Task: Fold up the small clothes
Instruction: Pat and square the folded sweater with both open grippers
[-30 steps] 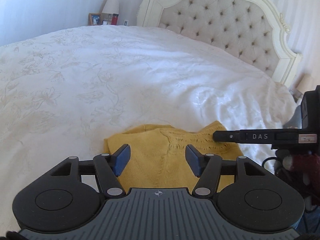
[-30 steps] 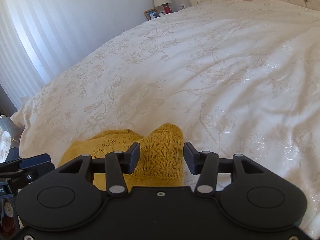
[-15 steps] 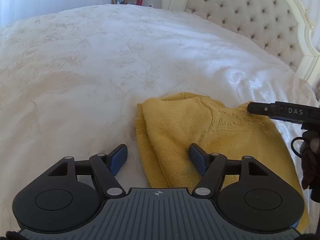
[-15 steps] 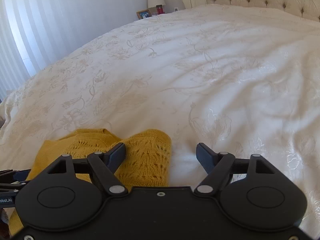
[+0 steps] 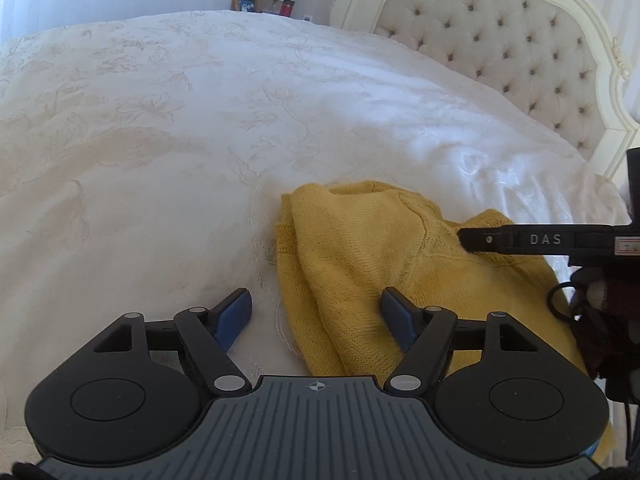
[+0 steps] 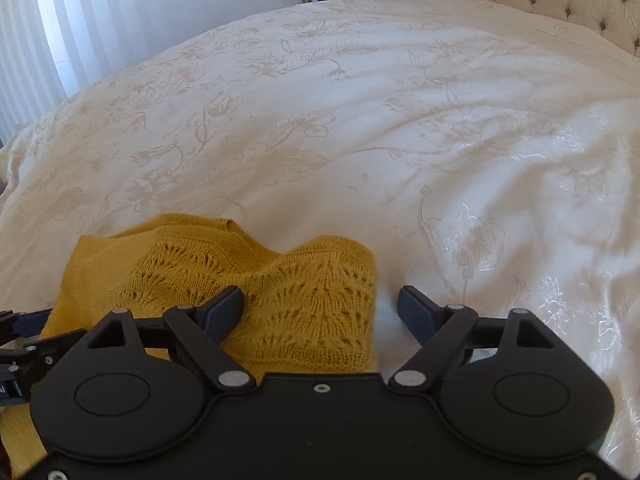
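White bed (image 5: 168, 168), yellow knit garment (image 5: 360, 264) folded at near edge; left gripper (image 5: 316, 316) and right gripper (image 6: 320, 312) both opening, straddling cloth unclamped; advise releasing fully, then smoothing edges square.

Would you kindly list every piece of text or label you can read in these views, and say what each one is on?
"DAS": white letters on the side of the right gripper, seen from the left wrist view.
Small label further along the same gripper: too blurred to read.
Framed picture by the bed: no readable text.
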Motion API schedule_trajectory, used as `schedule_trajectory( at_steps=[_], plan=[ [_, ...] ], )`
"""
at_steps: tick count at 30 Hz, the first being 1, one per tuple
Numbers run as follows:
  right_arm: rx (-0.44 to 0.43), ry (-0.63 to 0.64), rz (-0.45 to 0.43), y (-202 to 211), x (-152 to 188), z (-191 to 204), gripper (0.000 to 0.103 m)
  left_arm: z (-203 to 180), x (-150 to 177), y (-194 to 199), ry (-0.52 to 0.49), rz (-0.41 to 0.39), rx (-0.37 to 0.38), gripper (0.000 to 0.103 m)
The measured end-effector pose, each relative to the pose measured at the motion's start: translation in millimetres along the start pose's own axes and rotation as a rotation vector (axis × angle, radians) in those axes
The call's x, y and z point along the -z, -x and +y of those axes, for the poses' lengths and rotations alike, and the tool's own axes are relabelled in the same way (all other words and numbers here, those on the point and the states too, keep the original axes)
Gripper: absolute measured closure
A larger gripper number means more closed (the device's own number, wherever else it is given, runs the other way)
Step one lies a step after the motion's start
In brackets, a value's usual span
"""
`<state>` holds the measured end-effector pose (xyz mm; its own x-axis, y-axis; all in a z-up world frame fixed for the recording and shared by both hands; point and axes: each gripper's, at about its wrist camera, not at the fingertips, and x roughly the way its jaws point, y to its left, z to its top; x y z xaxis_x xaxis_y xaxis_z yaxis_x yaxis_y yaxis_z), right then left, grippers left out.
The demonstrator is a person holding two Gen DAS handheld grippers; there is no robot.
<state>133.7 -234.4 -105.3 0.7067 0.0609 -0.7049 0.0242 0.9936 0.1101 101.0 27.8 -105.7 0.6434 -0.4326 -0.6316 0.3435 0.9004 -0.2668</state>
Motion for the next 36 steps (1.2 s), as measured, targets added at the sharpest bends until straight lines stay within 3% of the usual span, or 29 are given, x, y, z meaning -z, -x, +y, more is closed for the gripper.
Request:
schedule_trajectory(
  at_steps=[8,13,18,20,23,30,33,36],
  plan=[
    [0.005,0.018,-0.018,-19.9,-13.4,-4.1,0.016,1.8,-4.2,0.6,0.025,0.007,0.013,0.031],
    [-0.016,-0.022,-0.162,22.4,-11.7,-12.5,0.02,-2.4,-9.0,14.3,0.004,-0.015,-0.001,0.031],
    [-0.057,-0.066,-0.213,68.5,-3.7,-14.7,0.008,-15.4,-11.2,36.0,-0.027,-0.038,-0.003,0.026],
    [-0.07,-0.082,-0.206,85.0,2.5,-11.4,0.003,-24.4,-10.3,48.0,-0.036,-0.053,-0.008,0.015],
    [-0.089,-0.116,-0.187,107.1,11.3,-8.8,0.0,-35.8,-10.6,64.0,-0.04,-0.062,-0.006,0.01],
    [-0.098,-0.189,-0.095,144.1,29.4,-3.8,0.0,-61.8,-6.4,94.9,-0.057,-0.034,-0.035,0.01],
    [-0.097,-0.195,-0.069,157.9,41.0,-0.3,0.0,-71.4,-3.4,101.7,-0.043,0.022,-0.1,0.01],
    [-0.065,-0.189,-0.058,169.9,52.0,4.2,0.001,-81.9,0.1,102.7,-0.036,0.104,-0.219,0.01]
  ],
)
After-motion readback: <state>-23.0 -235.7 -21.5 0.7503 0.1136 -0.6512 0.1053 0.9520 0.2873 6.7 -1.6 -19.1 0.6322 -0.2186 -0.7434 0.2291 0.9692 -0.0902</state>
